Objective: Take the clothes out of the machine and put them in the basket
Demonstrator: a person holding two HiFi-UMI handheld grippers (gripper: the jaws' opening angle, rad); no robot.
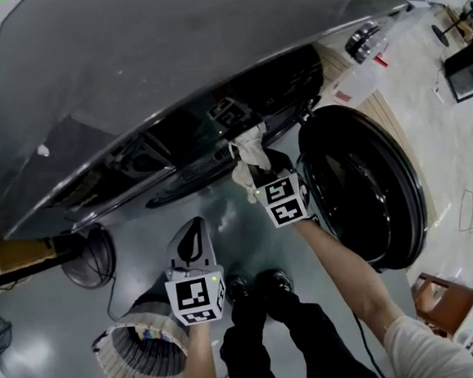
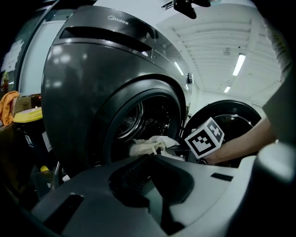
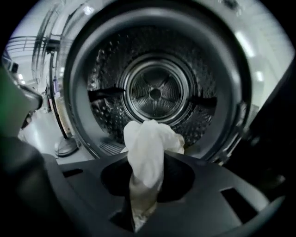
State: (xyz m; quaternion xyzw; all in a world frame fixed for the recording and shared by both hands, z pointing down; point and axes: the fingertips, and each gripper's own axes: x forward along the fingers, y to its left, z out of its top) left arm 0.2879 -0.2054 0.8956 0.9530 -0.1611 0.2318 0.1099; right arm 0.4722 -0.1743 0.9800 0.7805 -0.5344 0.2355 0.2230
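Note:
A white cloth is pinched in my right gripper, which is shut on it just outside the mouth of the steel drum. From the head view the cloth bunches above the right gripper at the front of the dark grey washing machine. The drum behind it looks bare. My left gripper hangs lower and to the left, above the ribbed white basket, jaws together with nothing in them. The left gripper view shows the cloth at the machine's opening, beyond the left gripper.
The round machine door stands swung open at the right, close to my right arm. A floor fan sits left of the basket. The person's dark shoes are on the grey floor between basket and door.

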